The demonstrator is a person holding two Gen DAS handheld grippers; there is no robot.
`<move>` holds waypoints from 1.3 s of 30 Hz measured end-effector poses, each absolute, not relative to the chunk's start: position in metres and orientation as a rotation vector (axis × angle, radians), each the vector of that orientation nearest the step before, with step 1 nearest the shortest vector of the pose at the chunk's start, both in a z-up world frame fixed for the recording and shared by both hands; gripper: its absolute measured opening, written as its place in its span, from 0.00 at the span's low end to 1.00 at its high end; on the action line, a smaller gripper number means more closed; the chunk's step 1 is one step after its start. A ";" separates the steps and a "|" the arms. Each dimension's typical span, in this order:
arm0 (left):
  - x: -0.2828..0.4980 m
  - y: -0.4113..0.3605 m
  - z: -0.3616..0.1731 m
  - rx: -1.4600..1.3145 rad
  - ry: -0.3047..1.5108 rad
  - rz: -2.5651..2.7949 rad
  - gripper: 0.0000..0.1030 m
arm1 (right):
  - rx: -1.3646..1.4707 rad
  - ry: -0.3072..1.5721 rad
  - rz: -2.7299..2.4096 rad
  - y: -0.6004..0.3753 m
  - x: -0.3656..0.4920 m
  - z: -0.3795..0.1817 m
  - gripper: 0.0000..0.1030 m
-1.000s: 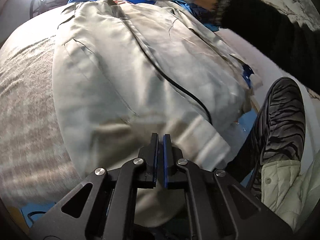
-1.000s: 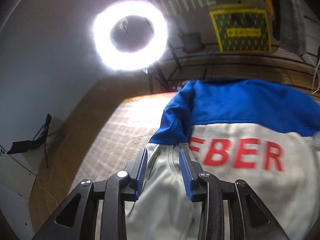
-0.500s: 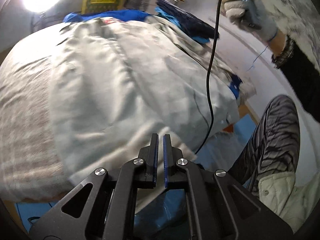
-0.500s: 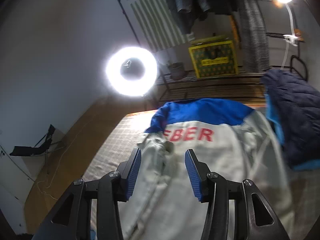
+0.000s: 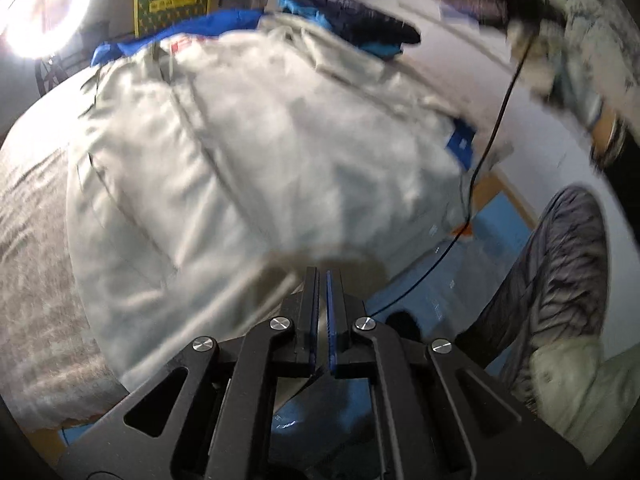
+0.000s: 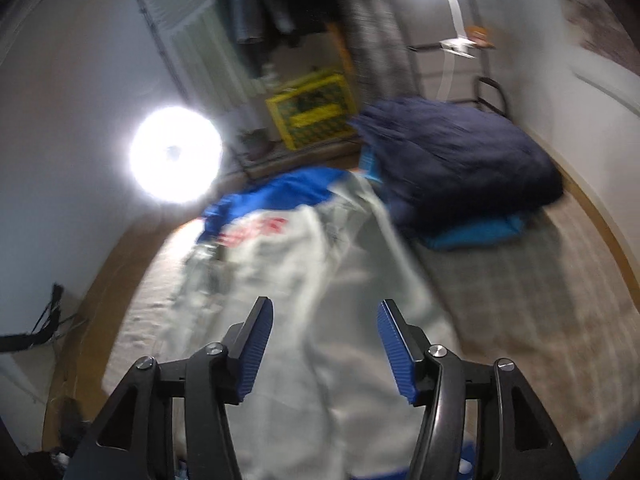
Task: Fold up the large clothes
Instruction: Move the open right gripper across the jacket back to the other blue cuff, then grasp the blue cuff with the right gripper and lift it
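The left tongs (image 5: 322, 280) are shut, the two blue pads almost touching, and nothing can be seen between them; their tips hang over the near edge of the pale grey jacket (image 5: 256, 152). The right tongs (image 6: 325, 322) are opening and stand at a middle width, with no cloth between the pads; the jacket lies below and ahead of them, not touched by them. The jacket is spread out on the bed (image 5: 28, 216), which has a grey-brown checked cover. Its far end is blue, and red letters (image 6: 256, 229) stand on the pale cloth just under the blue part; the picture is too blurred to read them. In the left wrist view a small blue patch (image 5: 461, 142) shows at the right edge of the jacket. Just beside the far right corner of the jacket lies a dark blue padded coat (image 6: 460, 156) on top of something light blue (image 6: 476, 232). Behind the bed stands a yellow crate (image 6: 314, 110), and a bright ring lamp (image 6: 176, 154) shines at the left. In the left wrist view a gloved hand (image 5: 560, 60) is seen blurred at the upper right, a thin black cable (image 5: 486, 152) hangs down from near it, and a leg in striped trousers (image 5: 556, 272) stands beside the bed.
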State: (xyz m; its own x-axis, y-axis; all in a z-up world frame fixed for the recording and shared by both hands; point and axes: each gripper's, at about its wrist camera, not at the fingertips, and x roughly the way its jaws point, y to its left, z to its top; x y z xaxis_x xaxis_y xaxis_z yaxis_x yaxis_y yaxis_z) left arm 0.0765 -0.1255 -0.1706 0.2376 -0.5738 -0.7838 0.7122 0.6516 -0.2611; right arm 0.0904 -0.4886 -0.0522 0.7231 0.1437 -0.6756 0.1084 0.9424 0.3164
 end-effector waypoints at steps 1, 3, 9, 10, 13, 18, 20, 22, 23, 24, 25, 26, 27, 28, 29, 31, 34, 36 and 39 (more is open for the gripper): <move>0.077 -0.129 -0.163 0.149 0.981 -0.889 0.01 | 0.354 0.781 -0.007 -0.499 0.083 -0.062 0.62; 0.076 -0.134 -0.154 0.130 0.965 -0.904 0.01 | 0.352 0.810 -0.051 -0.516 0.070 -0.081 0.70; 0.080 -0.158 -0.154 0.123 0.980 -0.912 0.01 | 0.429 0.921 -0.166 -0.563 0.038 -0.149 0.71; 0.080 -0.161 -0.155 0.116 0.989 -0.914 0.01 | 0.452 0.935 -0.177 -0.570 0.033 -0.160 0.71; 0.081 -0.169 -0.155 0.113 0.997 -0.918 0.01 | 0.511 0.970 -0.169 -0.580 0.023 -0.184 0.71; 0.091 -0.177 -0.152 0.078 0.986 -0.907 0.01 | 0.536 1.019 -0.120 -0.577 0.017 -0.208 0.70; 0.096 -0.179 -0.153 0.064 0.985 -0.895 0.01 | 0.523 1.045 -0.094 -0.570 0.018 -0.214 0.51; 0.100 -0.179 -0.154 0.053 0.983 -0.881 0.01 | 0.493 1.056 -0.087 -0.564 0.020 -0.213 0.27; 0.102 -0.179 -0.154 0.047 0.982 -0.877 0.01 | 0.494 1.055 -0.078 -0.562 0.020 -0.210 0.20; 0.104 -0.178 -0.155 0.037 0.983 -0.872 0.01 | 0.486 1.053 -0.085 -0.560 0.019 -0.207 0.18; 0.106 -0.177 -0.156 0.029 0.984 -0.869 0.01 | 0.462 1.044 -0.101 -0.559 0.018 -0.201 0.14; 0.108 -0.176 -0.157 0.023 0.985 -0.867 0.01 | 0.442 1.028 -0.115 -0.558 0.016 -0.193 0.11; 0.109 -0.175 -0.157 0.020 0.984 -0.864 0.01 | 0.431 1.008 -0.124 -0.557 0.014 -0.184 0.10; 0.110 -0.174 -0.157 0.015 0.983 -0.861 0.01 | 0.422 0.989 -0.130 -0.556 0.012 -0.174 0.09; 0.112 -0.173 -0.158 0.010 0.984 -0.860 0.01 | 0.405 0.970 -0.140 -0.554 0.011 -0.165 0.07; 0.114 -0.171 -0.157 0.002 0.983 -0.858 0.01 | 0.332 0.923 -0.172 -0.546 0.005 -0.140 0.06; 0.118 -0.167 -0.157 -0.001 0.976 -0.849 0.01 | 0.161 0.845 -0.229 -0.521 -0.004 -0.098 0.05; 0.120 -0.165 -0.156 -0.011 0.974 -0.846 0.01 | 0.082 0.793 -0.234 -0.500 -0.003 -0.073 0.05; 0.124 -0.161 -0.154 -0.031 0.967 -0.842 0.01 | -0.053 0.723 -0.177 -0.453 -0.010 -0.043 0.05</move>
